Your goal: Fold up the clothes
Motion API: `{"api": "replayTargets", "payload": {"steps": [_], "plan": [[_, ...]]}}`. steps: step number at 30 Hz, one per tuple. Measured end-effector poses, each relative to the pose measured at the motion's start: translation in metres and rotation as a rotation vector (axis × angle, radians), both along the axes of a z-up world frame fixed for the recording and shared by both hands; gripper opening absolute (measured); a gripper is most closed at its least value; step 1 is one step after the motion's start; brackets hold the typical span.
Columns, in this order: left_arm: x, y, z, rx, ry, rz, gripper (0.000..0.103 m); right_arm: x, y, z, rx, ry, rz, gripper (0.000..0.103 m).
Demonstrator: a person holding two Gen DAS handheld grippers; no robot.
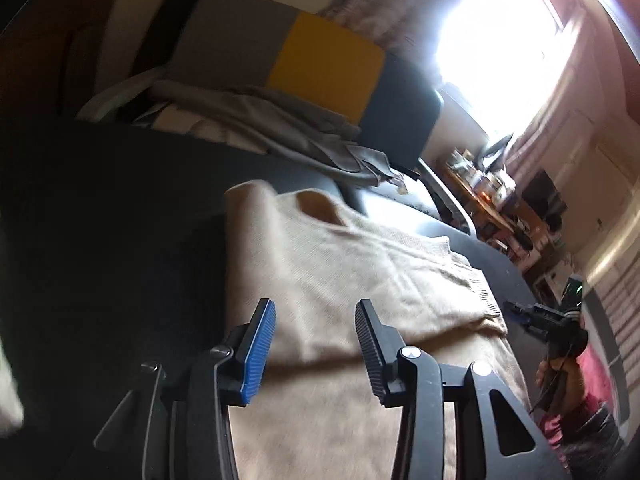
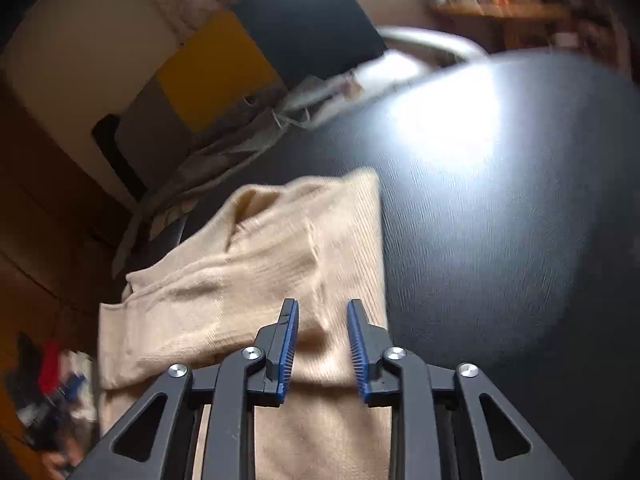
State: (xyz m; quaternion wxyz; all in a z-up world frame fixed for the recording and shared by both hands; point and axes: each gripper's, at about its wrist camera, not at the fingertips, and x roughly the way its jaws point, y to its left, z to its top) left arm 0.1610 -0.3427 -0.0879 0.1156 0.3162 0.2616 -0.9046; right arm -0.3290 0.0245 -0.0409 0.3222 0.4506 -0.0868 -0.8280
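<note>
Your sweater [image 1: 340,280] lies on the dark table [image 2: 500,220], sides already folded in, its right edge along the table's middle. Both grippers, left [image 1: 316,344] and right [image 2: 322,344], hang spread and empty above it. You have the crosswise fold left, and more clothes [image 1: 256,120] wait at the far edge.

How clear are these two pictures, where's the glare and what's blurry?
Left wrist view: the window is blown out white, the dark surface at left is deep in shadow, and the beige sweater looks slightly soft. Right wrist view: a white glare patch lies on the dark surface, and the sweater and background are motion-blurred. Fisheye bending curves both.
</note>
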Motion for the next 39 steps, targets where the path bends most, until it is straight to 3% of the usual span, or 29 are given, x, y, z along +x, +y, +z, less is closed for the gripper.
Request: {"api": "replayTargets", "payload": {"steps": [3,7,11,13,18,22,25,27,31,33,35,39], "plan": [[-0.037,0.001,0.000,-0.044,-0.027,-0.028,0.043,0.004,-0.036,0.010,0.053,0.066,0.098,0.029],[-0.074,-0.002,-0.014,-0.074,-0.086,-0.047,0.043,0.010,-0.095,0.006,0.216,0.146,0.246,0.044],[-0.094,-0.017,-0.032,-0.075,-0.143,-0.039,0.043,0.017,-0.117,-0.009,0.352,0.180,0.295,0.046],[-0.102,-0.027,-0.045,-0.076,-0.175,-0.040,0.043,0.021,-0.107,-0.015,0.358,0.177,0.290,0.047],[-0.109,-0.035,-0.055,-0.092,-0.136,-0.083,0.045,0.041,-0.072,-0.030,0.304,0.263,0.273,0.047],[-0.118,-0.030,-0.055,-0.176,-0.163,-0.109,0.046,0.039,-0.077,-0.030,0.312,0.268,0.264,0.051],[-0.120,-0.032,-0.050,-0.165,-0.183,-0.096,0.046,0.034,-0.084,-0.031,0.320,0.269,0.259,0.051],[-0.108,-0.030,-0.040,-0.152,-0.180,-0.059,0.045,0.035,-0.086,-0.030,0.325,0.273,0.256,0.051],[-0.058,-0.031,-0.019,-0.048,-0.081,-0.020,0.045,0.038,-0.079,-0.024,0.291,0.234,0.233,0.053],[-0.022,-0.033,-0.015,-0.014,-0.058,0.006,0.046,0.044,-0.070,-0.014,0.248,0.197,0.212,0.065],[0.018,-0.033,-0.016,0.043,-0.046,0.013,0.046,0.057,-0.055,-0.004,0.173,0.172,0.210,0.092],[0.081,-0.021,-0.028,0.102,-0.076,0.000,0.046,0.085,-0.017,-0.003,0.068,0.082,0.230,0.096]]}}
